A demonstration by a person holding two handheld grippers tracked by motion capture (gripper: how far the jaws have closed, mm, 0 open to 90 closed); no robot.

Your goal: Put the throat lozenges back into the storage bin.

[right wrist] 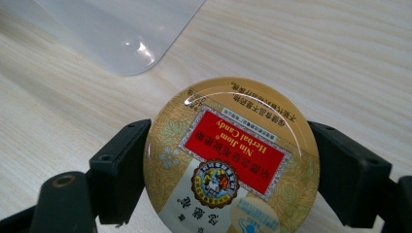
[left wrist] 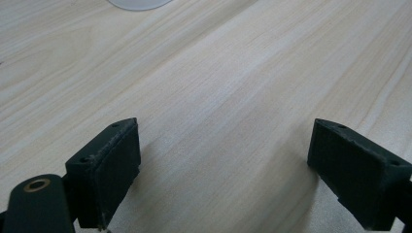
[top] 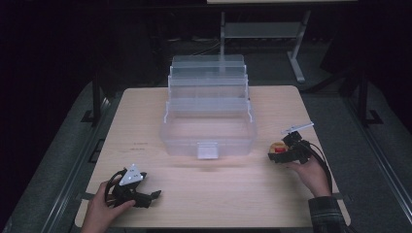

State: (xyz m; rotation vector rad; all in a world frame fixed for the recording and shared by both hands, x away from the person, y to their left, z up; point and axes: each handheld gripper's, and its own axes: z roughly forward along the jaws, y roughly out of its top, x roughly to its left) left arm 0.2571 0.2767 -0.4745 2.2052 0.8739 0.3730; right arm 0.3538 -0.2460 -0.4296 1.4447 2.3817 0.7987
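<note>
Round gold candy tin (right wrist: 232, 158) clamped between the two black jaws of the right gripper (right wrist: 232, 170), one pad pressed to each side of its rim, lid facing the camera. On the lid: a red panel with white lettering, upside down in the right gripper view, reading "Nin Jiom Herbal Candy" under a row of Chinese characters; below it a round crest, more Chinese print along the top edge, too small to make out. In the high view, same tin (top: 278, 147) seen as a small gold and red disc at the right gripper (top: 283, 151), near the right edge of the wooden table (top: 233, 194), just beside the front right corner of the clear plastic tiered box (top: 209, 121). Box standing open at the table's middle, trays stepped back and up, a small latch at its front; no label readable on it. Left gripper (top: 145, 196) low at the front left of the table, held in a hand (top: 99, 208), well apart from the box. Left gripper (left wrist: 223, 165) jaws spread wide, nothing between them but bare wood grain.
</note>
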